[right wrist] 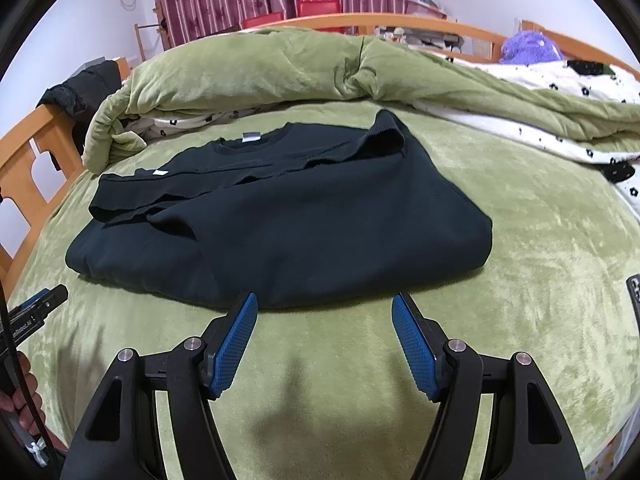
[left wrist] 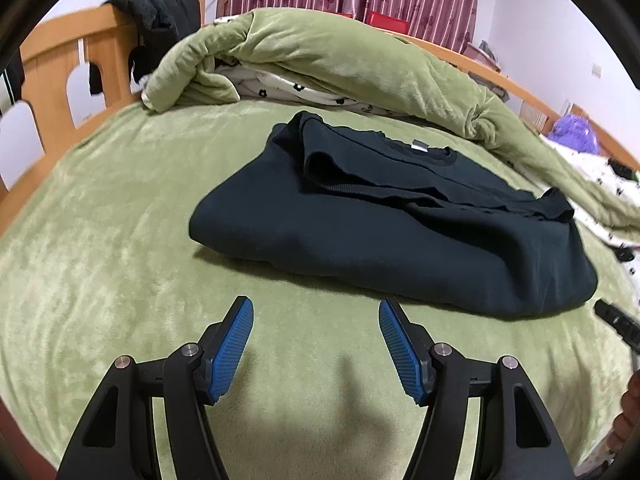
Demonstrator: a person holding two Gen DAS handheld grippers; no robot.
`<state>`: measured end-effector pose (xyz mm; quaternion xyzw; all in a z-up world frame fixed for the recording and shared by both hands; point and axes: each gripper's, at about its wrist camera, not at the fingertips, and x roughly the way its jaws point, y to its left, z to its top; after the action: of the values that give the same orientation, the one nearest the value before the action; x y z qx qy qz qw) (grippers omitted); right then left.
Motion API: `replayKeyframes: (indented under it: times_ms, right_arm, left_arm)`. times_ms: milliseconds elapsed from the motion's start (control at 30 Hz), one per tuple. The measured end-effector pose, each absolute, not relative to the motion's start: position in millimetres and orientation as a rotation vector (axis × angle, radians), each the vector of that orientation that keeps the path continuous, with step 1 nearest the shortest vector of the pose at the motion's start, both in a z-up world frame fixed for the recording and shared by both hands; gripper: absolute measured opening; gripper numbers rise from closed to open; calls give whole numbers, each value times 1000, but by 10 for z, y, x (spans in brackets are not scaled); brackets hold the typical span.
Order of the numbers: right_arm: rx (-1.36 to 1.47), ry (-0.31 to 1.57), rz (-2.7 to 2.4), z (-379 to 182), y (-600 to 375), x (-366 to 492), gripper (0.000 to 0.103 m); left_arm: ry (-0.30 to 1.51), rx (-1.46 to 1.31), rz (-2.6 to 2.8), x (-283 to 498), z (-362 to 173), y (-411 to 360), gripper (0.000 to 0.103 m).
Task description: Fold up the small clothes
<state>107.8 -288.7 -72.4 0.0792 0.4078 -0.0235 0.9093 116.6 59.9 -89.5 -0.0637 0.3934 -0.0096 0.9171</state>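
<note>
A dark navy sweatshirt (left wrist: pixel 400 224) lies folded into a rough rectangle on the green bed cover, its collar with a white tag toward the far side; it also shows in the right wrist view (right wrist: pixel 288 216). My left gripper (left wrist: pixel 316 308) is open and empty, just in front of the sweatshirt's near edge and to its left. My right gripper (right wrist: pixel 324 304) is open and empty, its fingertips right at the near edge of the sweatshirt. The left gripper's tip shows at the left edge of the right wrist view (right wrist: pixel 40 304).
A bunched green quilt (left wrist: pixel 320 60) with white flowered lining lies behind the sweatshirt. A wooden bed frame (left wrist: pixel 60 72) with a black garment draped on it stands at the left. A purple plush thing (right wrist: pixel 528 48) sits at the far right. Striped curtains hang behind.
</note>
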Motion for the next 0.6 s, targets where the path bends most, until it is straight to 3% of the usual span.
replayKeyframes:
  times_ms: [233, 467, 600]
  right_arm:
    - [217, 896, -81, -944, -3143, 1162, 50]
    - [349, 899, -80, -1254, -3466, 1309, 50]
    - [468, 881, -33, -1331, -3583, 1440, 57]
  left_arm:
    - [818, -282, -50, 1342, -989, 811, 63]
    - [886, -464, -60, 1667, -1308, 1015, 66]
    - [913, -535, -74, 1818, -1477, 1077, 71]
